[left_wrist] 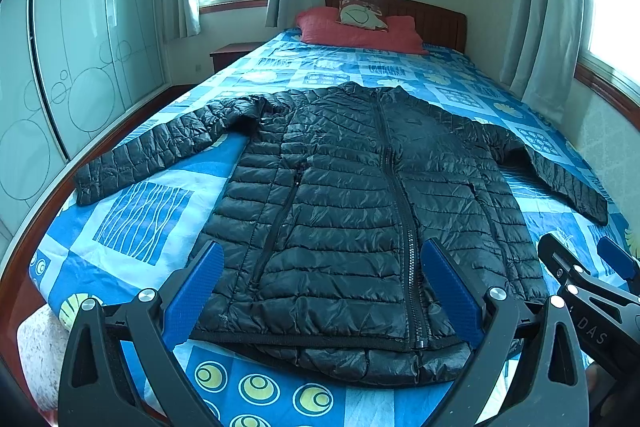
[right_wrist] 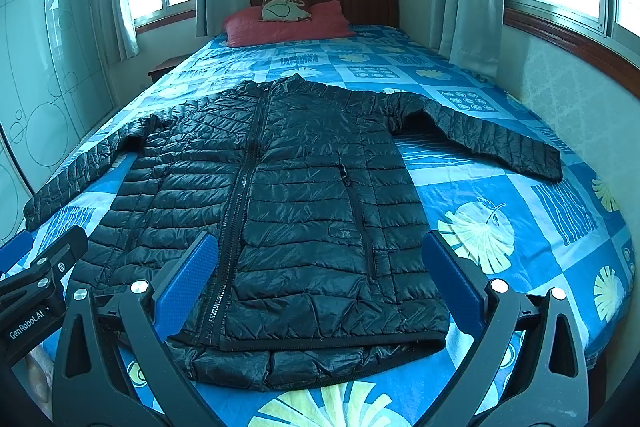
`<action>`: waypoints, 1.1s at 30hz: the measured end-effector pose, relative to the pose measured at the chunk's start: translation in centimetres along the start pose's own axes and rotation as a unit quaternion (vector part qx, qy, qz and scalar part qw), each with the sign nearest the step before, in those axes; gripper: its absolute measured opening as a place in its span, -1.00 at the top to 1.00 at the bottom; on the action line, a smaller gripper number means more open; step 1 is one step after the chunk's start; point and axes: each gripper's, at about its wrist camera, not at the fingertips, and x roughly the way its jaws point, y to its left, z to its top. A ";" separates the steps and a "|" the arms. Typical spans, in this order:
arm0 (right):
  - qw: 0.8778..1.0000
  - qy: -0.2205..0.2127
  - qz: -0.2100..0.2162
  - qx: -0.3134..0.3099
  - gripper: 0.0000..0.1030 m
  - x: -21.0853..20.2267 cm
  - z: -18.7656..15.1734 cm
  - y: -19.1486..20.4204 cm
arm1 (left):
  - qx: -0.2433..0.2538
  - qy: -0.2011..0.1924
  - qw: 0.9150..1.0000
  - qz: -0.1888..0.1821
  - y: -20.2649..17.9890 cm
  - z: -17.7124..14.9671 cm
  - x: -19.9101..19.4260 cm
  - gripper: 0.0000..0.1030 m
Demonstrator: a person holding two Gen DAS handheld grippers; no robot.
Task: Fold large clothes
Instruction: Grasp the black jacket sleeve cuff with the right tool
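Black quilted puffer jacket (left_wrist: 360,195) is lying flat on the blue patterned bedspread (right_wrist: 500,195), long axis toward 12 o'clock, hem nearest both spread, empty tongs, left gripper (left_wrist: 320,291) and right gripper (right_wrist: 320,279) hovering equally near.

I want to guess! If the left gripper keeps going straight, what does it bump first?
Probably the black quilted puffer jacket on the bed; the open left gripper points at its lower front, though depth is unclear.

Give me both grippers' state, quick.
Left gripper: open, holding nothing, above the jacket hem.
Right gripper: open, holding nothing.
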 end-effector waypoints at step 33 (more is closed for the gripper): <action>0.934 0.016 -0.029 0.356 -0.49 17.5 1.5 -29.6 | -0.171 0.115 0.949 0.240 25.2 1.2 21.2 -0.90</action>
